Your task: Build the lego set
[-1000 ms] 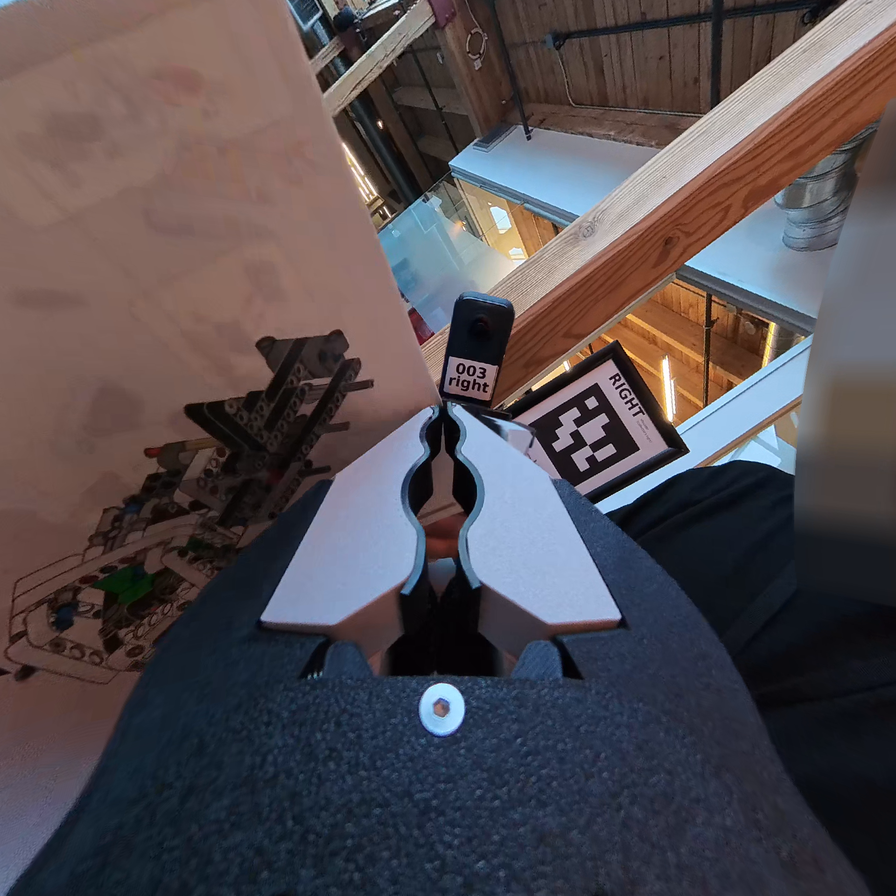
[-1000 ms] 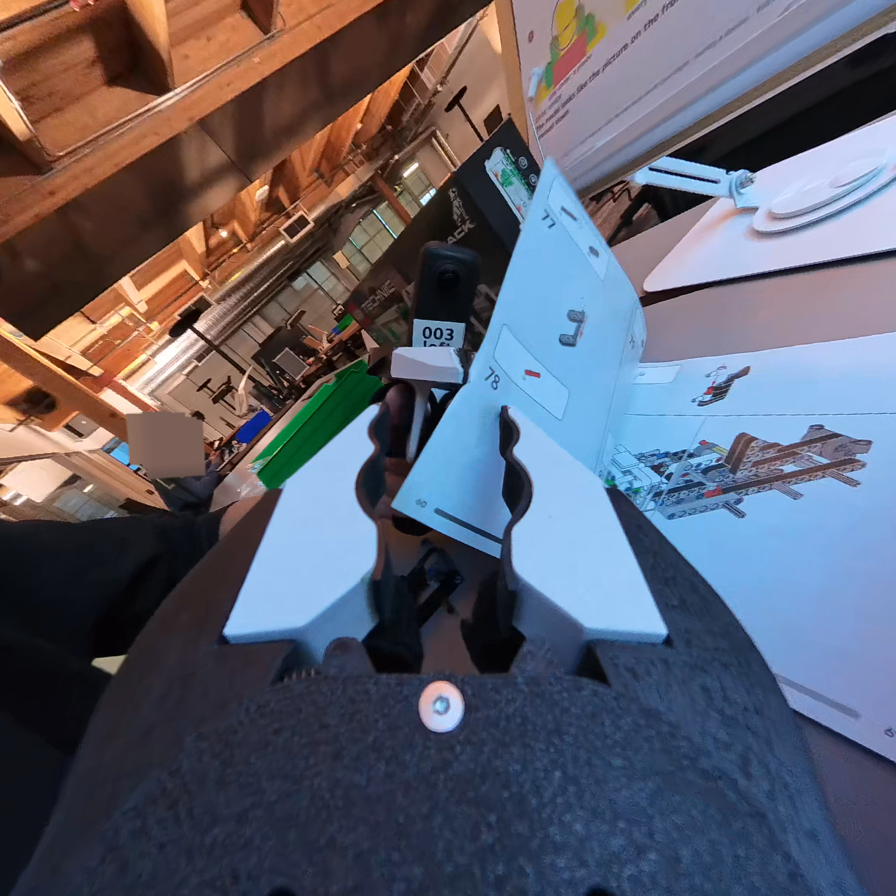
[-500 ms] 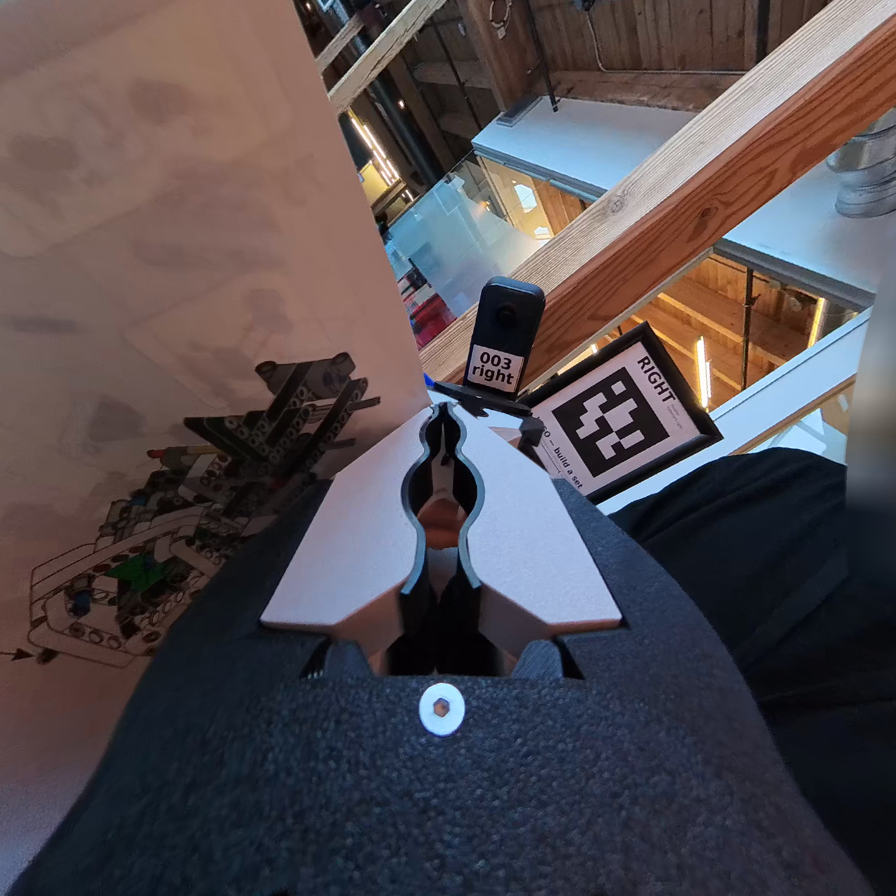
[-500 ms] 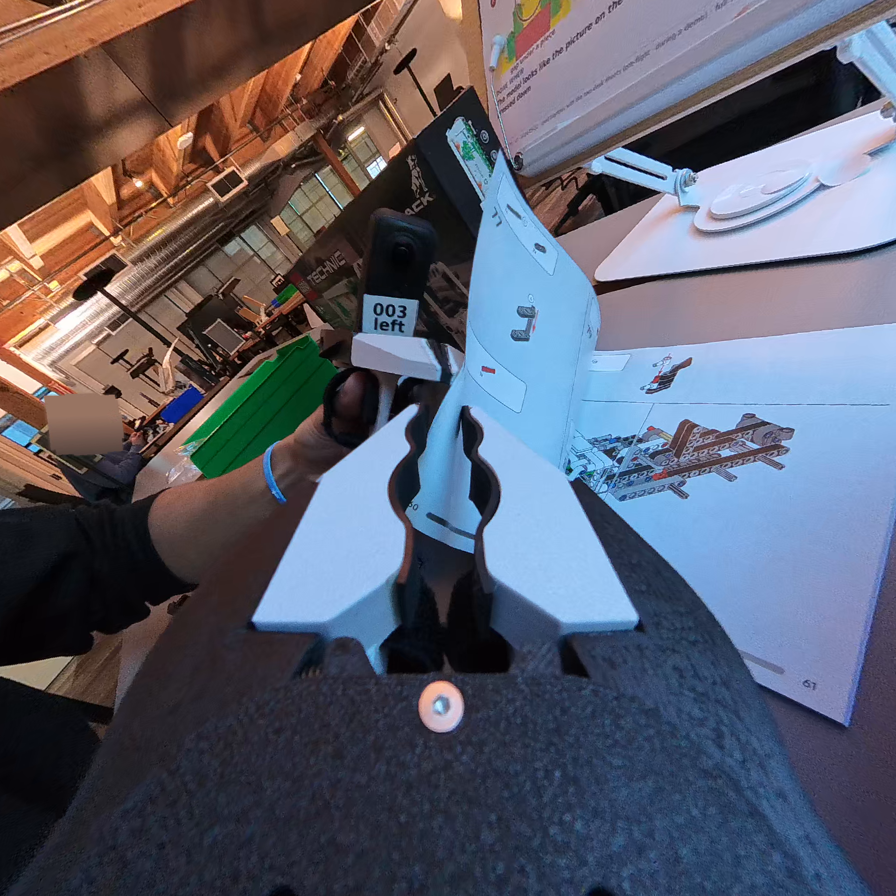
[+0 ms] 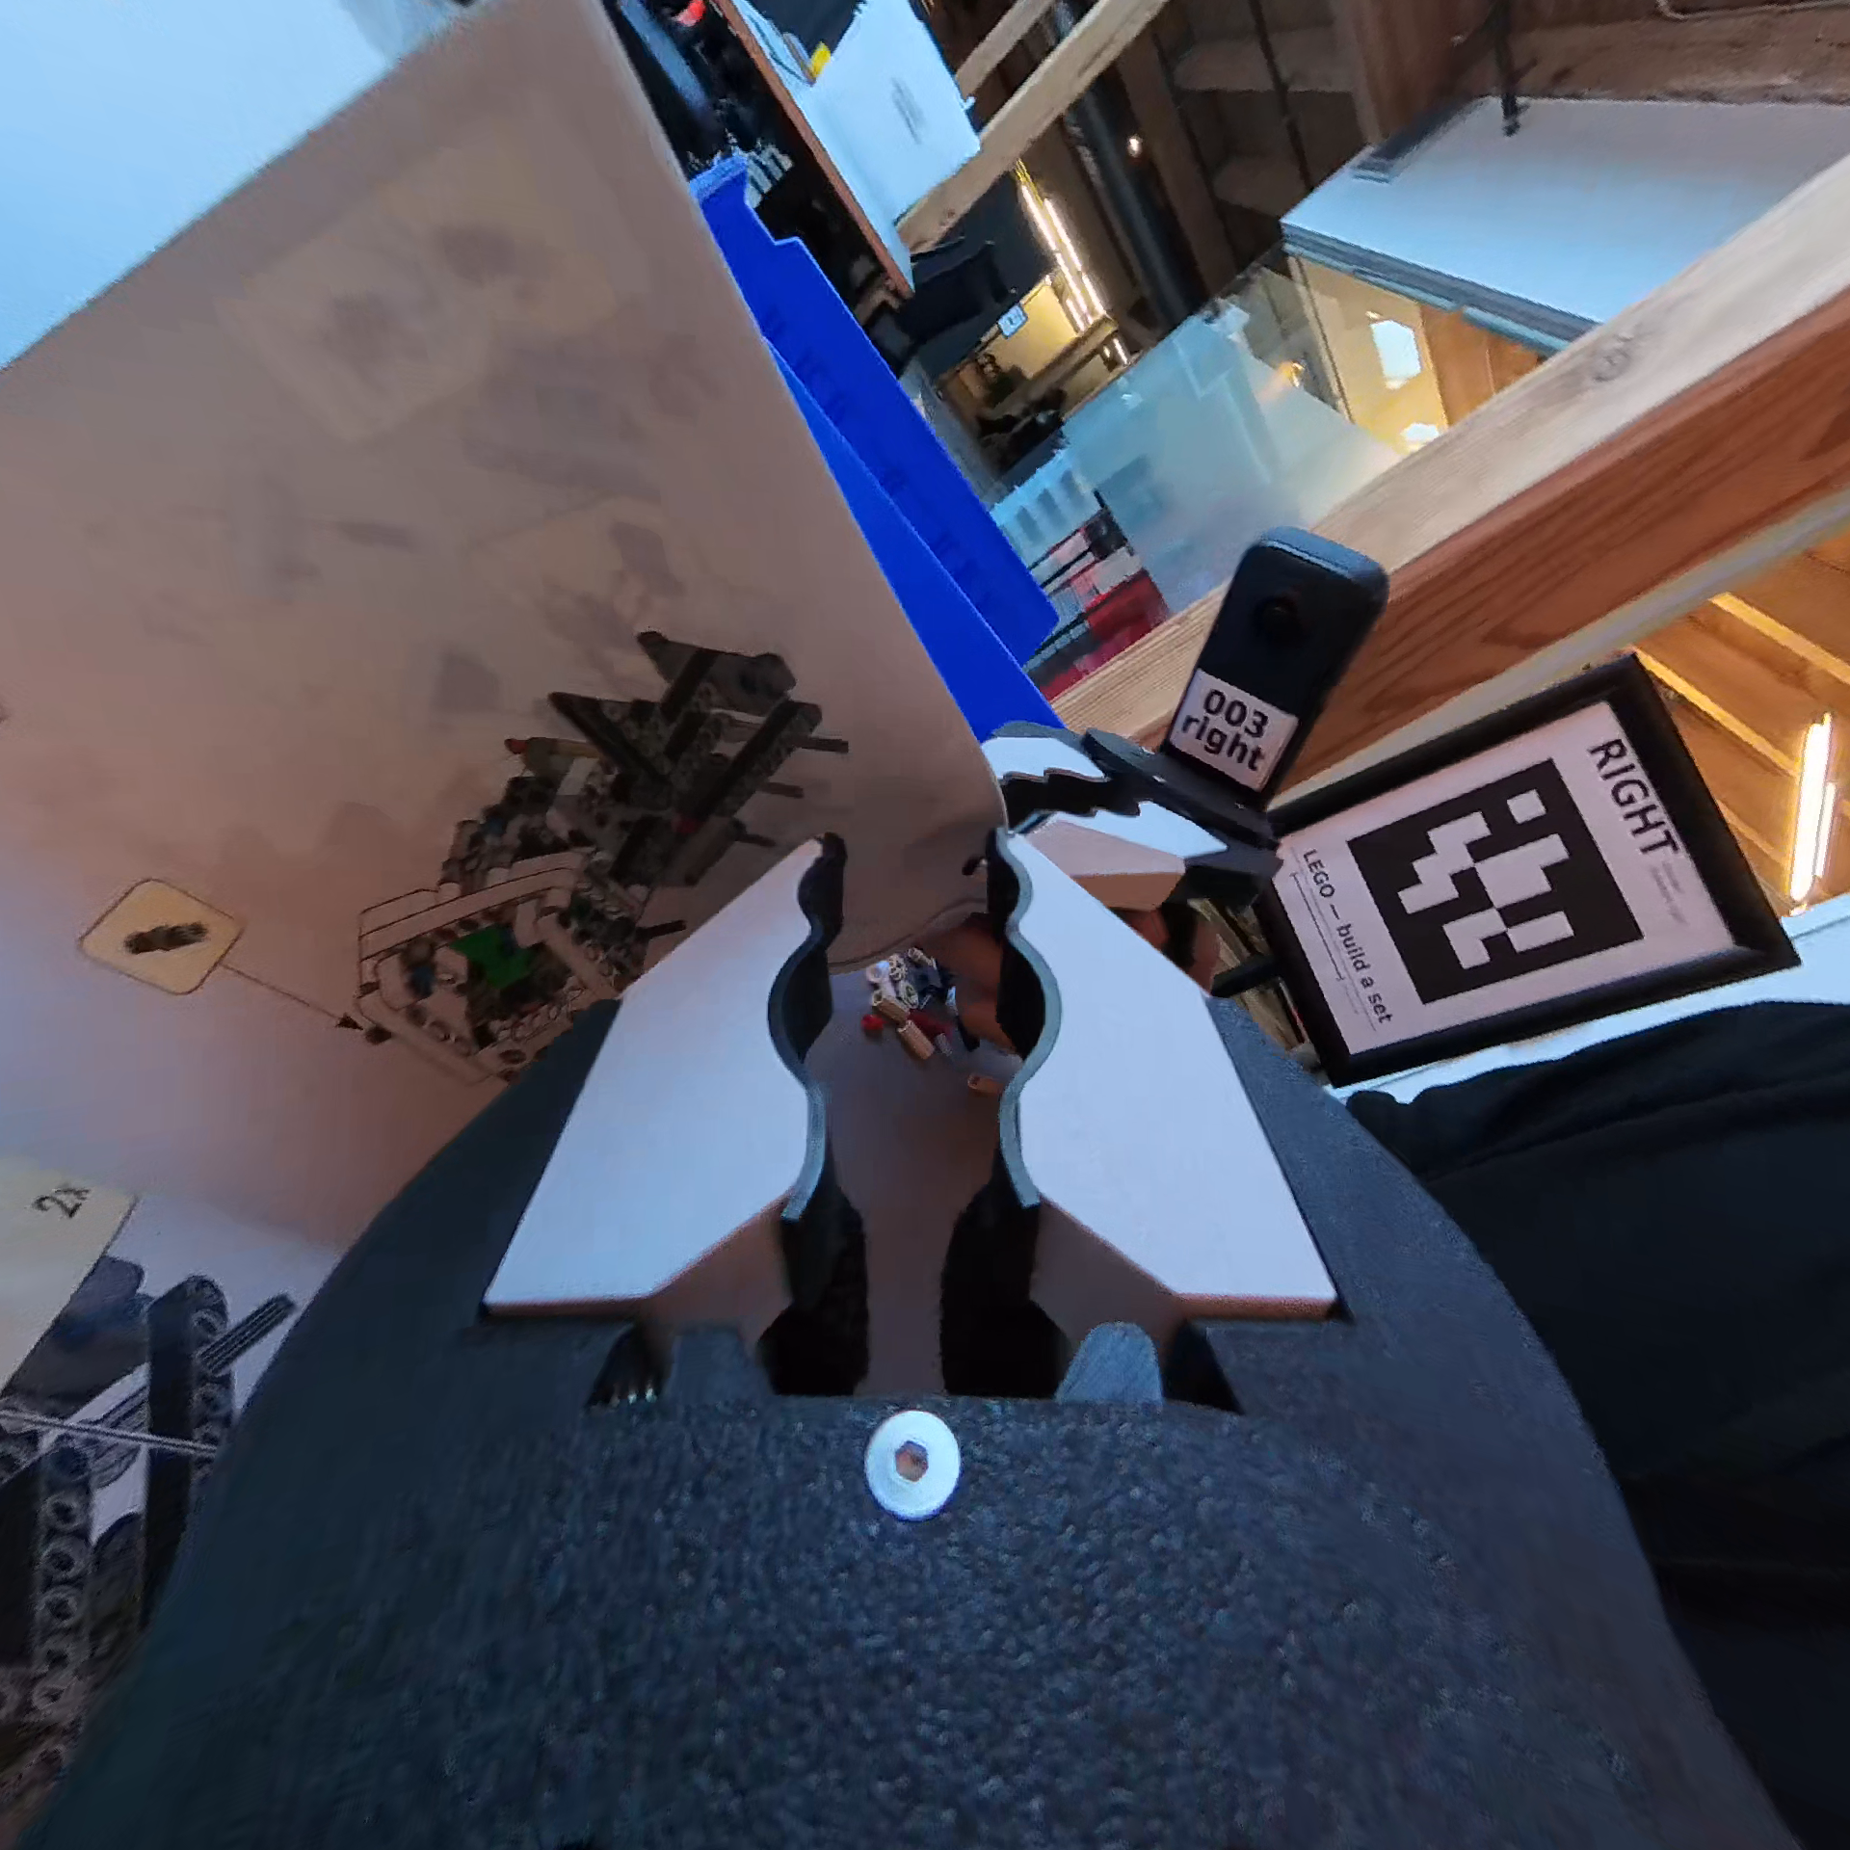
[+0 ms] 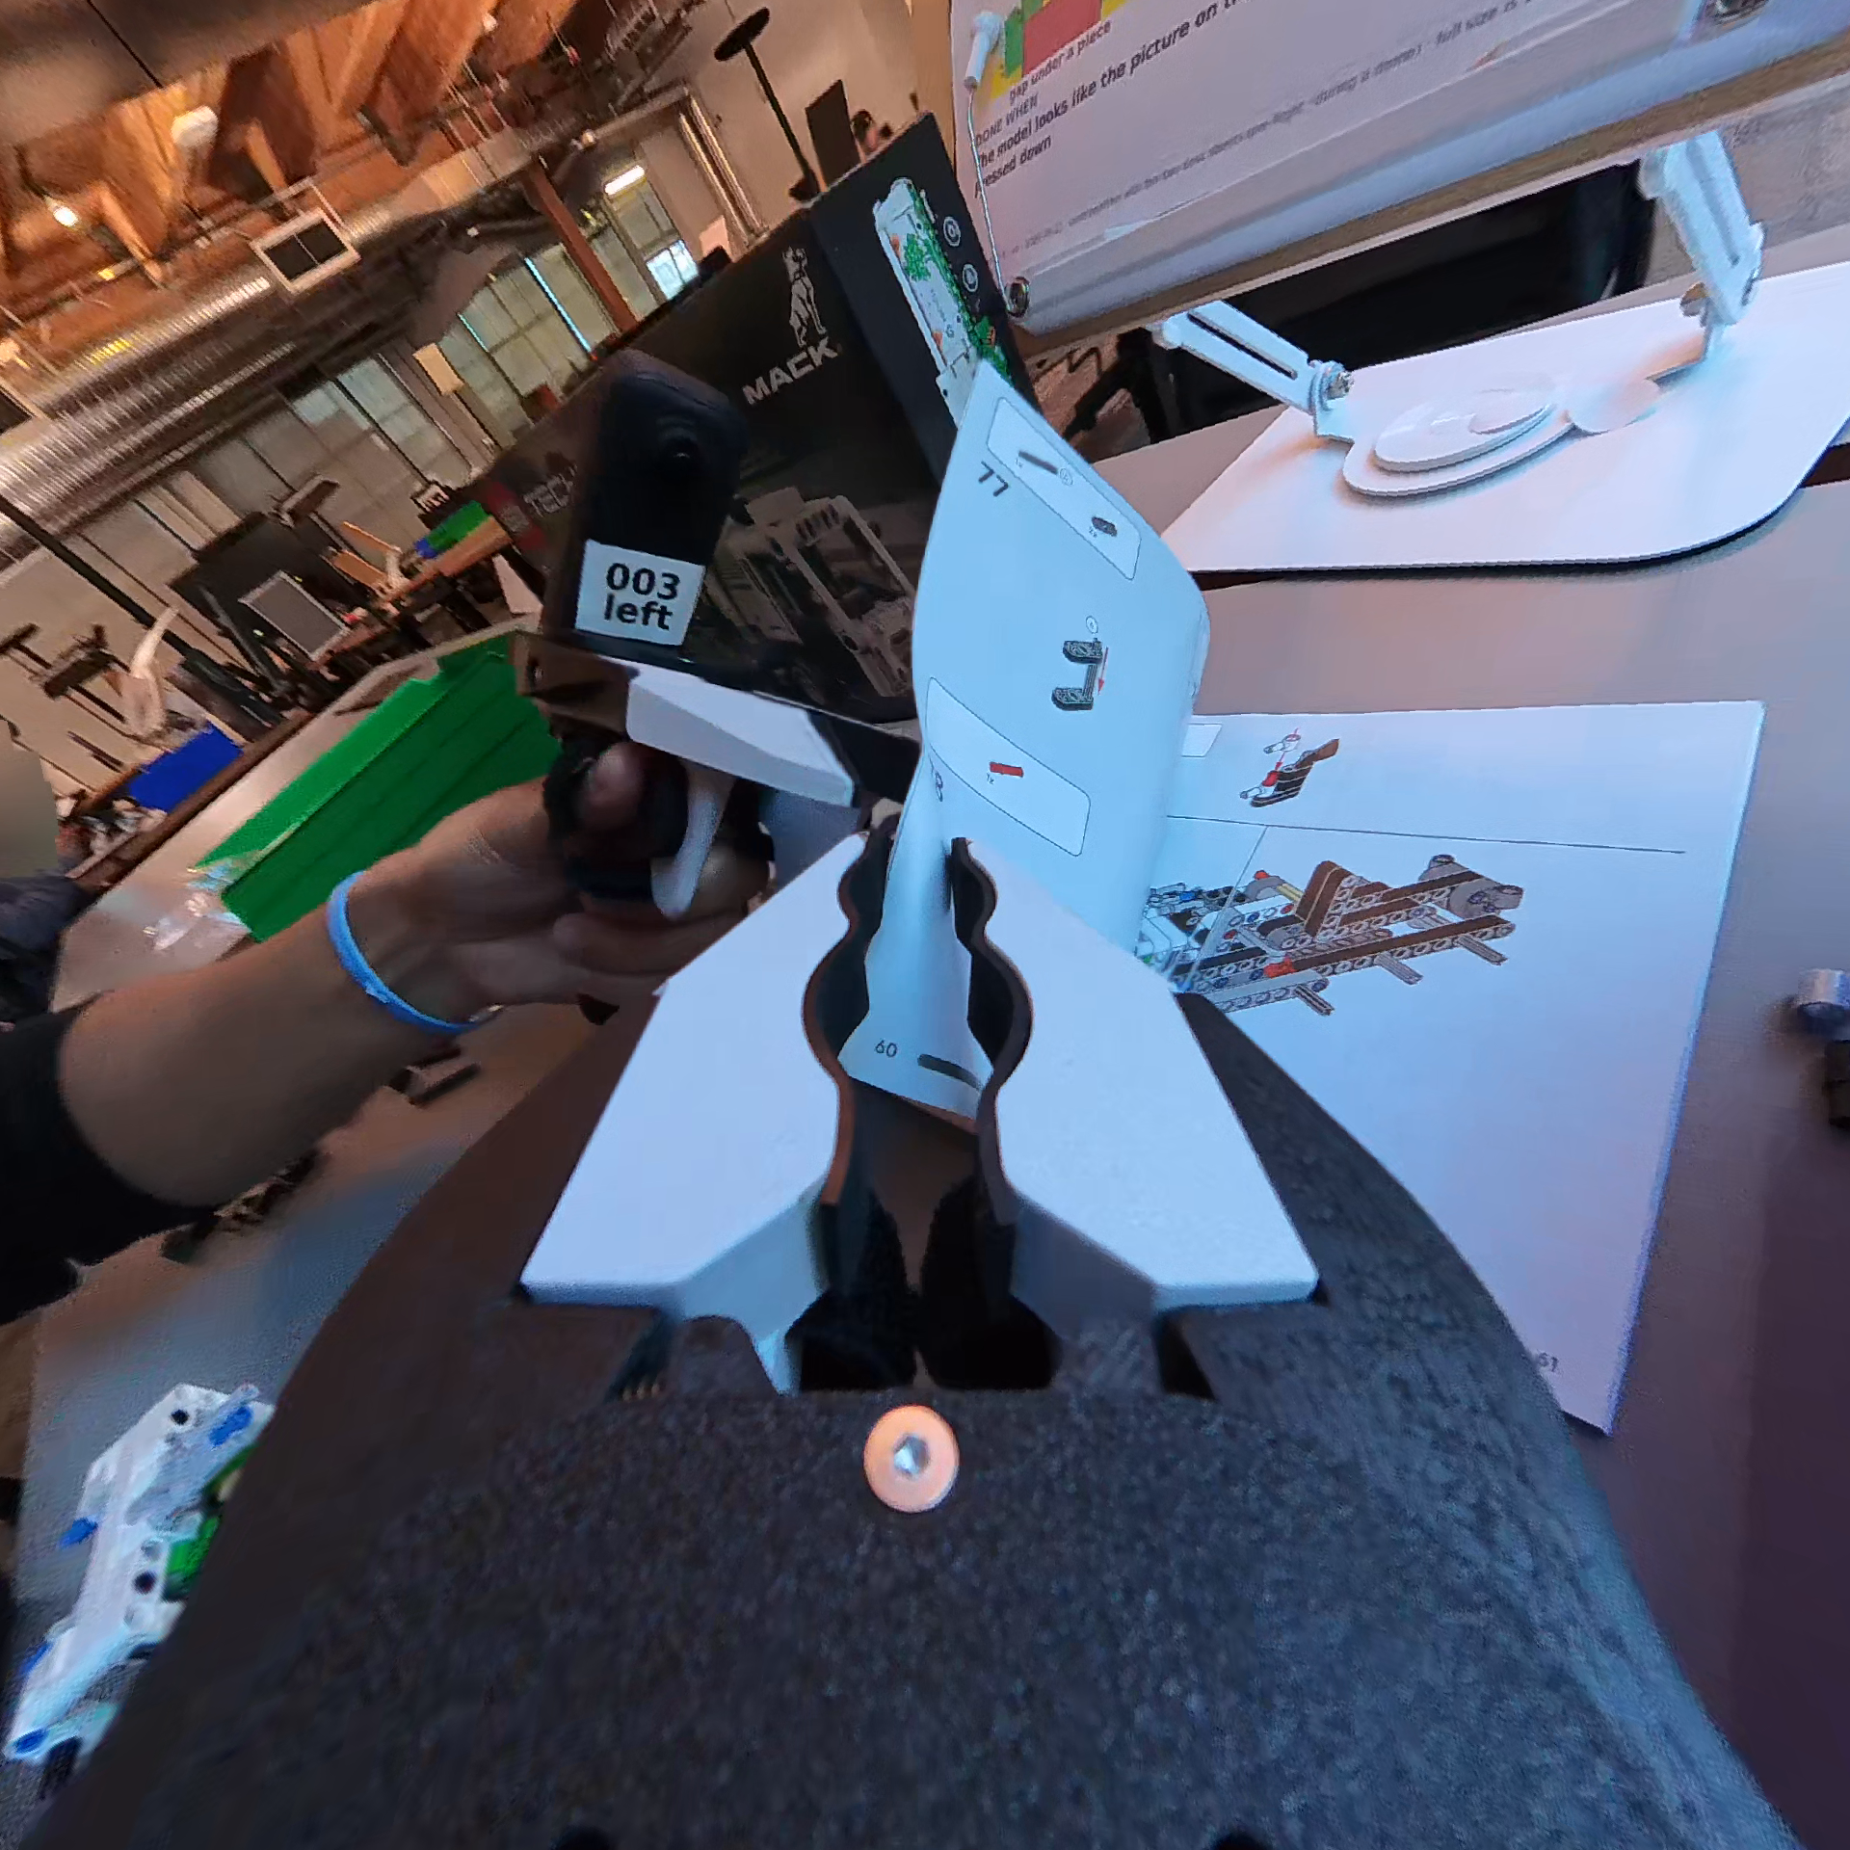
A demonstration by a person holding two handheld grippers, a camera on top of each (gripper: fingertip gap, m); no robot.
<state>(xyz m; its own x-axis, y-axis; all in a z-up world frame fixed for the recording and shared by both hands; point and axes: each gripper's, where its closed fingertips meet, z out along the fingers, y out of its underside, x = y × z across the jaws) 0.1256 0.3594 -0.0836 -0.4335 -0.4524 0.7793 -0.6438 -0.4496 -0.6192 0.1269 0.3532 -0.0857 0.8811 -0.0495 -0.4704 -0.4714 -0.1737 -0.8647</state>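
The instruction booklet (image 6: 1452, 1051) lies open on the brown table. One of its pages (image 6: 1041, 701) stands raised. My right gripper (image 6: 916, 851) is shut on the lower corner of that page. In the left wrist view the same page (image 5: 450, 501) fills the left side, and the right gripper (image 5: 1101, 831) shows at its corner. My left gripper (image 5: 911, 861) is open, with the page's lower edge just beyond its tips. It also shows in the right wrist view (image 6: 741, 741), held by a hand. Loose lego pieces (image 5: 911, 1011) lie on the table beyond it.
A partly built white lego model (image 6: 140, 1562) lies at the near left. The black set box (image 6: 801, 450) and a green tray (image 6: 400, 781) stand behind. A white stand base (image 6: 1502, 471) is at the back right. A blue tray (image 5: 881, 450) and a framed marker sign (image 5: 1502, 881) show in the left wrist view. Both grippers' tips are close together, under 4 cm apart.
My right gripper has closed on the raised page. My left gripper, shut a second ago, has opened. Both views have tilted down towards the table.
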